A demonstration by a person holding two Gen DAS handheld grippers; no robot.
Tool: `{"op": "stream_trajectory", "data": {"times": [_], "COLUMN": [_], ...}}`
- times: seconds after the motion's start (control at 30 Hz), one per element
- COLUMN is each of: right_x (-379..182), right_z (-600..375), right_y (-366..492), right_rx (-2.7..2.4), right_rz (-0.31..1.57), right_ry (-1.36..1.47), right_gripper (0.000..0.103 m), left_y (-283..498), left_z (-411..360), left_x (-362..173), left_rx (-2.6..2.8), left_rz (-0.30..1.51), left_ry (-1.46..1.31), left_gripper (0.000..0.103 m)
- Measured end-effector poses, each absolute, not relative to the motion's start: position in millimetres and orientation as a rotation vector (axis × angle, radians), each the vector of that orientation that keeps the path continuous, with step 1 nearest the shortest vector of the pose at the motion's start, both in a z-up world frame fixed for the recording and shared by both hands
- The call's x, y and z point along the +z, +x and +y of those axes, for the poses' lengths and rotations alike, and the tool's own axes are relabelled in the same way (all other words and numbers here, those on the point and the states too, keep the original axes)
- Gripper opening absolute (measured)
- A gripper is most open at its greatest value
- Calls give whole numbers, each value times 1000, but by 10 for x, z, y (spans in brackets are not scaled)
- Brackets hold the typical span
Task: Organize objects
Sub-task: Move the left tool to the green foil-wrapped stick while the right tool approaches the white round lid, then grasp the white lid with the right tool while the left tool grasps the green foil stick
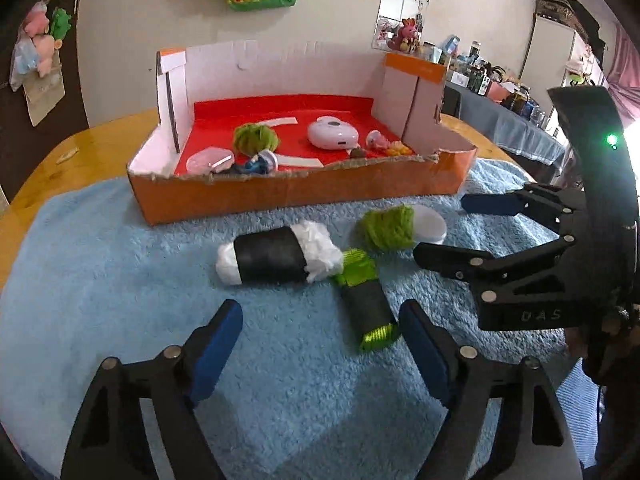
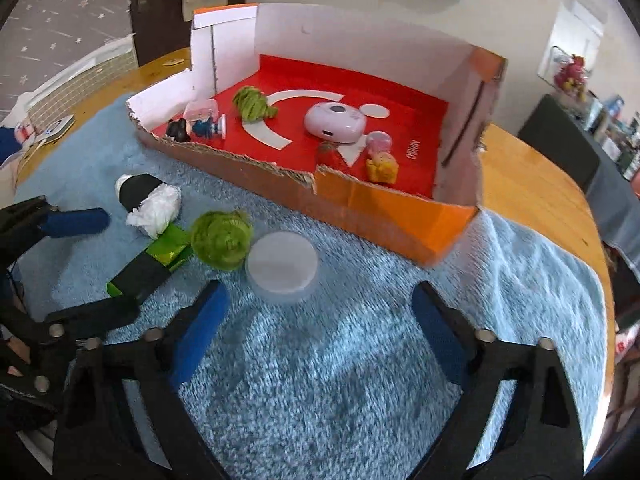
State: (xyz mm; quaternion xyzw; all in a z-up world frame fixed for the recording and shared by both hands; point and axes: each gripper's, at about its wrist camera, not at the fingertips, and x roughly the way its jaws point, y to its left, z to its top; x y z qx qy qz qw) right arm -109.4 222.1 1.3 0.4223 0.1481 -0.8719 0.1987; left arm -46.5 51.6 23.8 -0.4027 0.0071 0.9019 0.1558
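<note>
Blue towel (image 1: 120, 280): green-black roll (image 1: 366, 300) just ahead of empty left jaws.

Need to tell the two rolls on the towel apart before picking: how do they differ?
The white roll is fatter, with crumpled white ends; the green roll is slimmer, with shiny green ends. The white roll lies crosswise nearer the box; the green roll angles toward the left gripper. Both have a black band and touch.

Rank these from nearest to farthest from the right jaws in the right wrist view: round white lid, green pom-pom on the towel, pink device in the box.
1. Round white lid, just ahead on the towel.
2. Green pom-pom, beside it, left.
3. Pink device, inside the box.
</note>
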Motion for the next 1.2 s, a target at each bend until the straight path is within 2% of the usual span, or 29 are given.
{"op": "stream_trajectory", "data": {"times": [0.13, 0.27, 0.33, 0.37, 0.43, 0.47, 0.73, 1.2], "right_x": [12, 14, 5, 9, 18, 22, 81, 297], "right_z": [2204, 2171, 2147, 2140, 2128, 2128, 2178, 2199], "right_y": [-1160, -1210, -1215, -1209, -1188, -1182, -1061, -907], "right_rx": [-2396, -2364, -2353, -2353, -2344, -2338, -2356, -2399], "right_rz": [395, 377, 382, 386, 382, 378, 371, 332], "right_ry": [1178, 1176, 1170, 1164, 1152, 1150, 1120, 1059], "right_gripper": [75, 69, 58, 58, 42, 40, 40, 40], "left_y": [-493, -516, -522, -519, -521, -519, -495, -368], "left_z": [548, 589, 603, 610, 624, 623, 634, 538], "left_x": [250, 260, 259, 266, 269, 271, 281, 431], "left_rx": [2566, 2547, 2539, 2541, 2537, 2538, 2515, 2522], "left_rz": [27, 34, 33, 33, 36, 33, 24, -3], "left_ry": [-1157, -1158, -1159, -1158, -1157, -1156, -1148, -1075], "left_gripper": [73, 62, 58, 54, 49, 49, 26, 24]}}
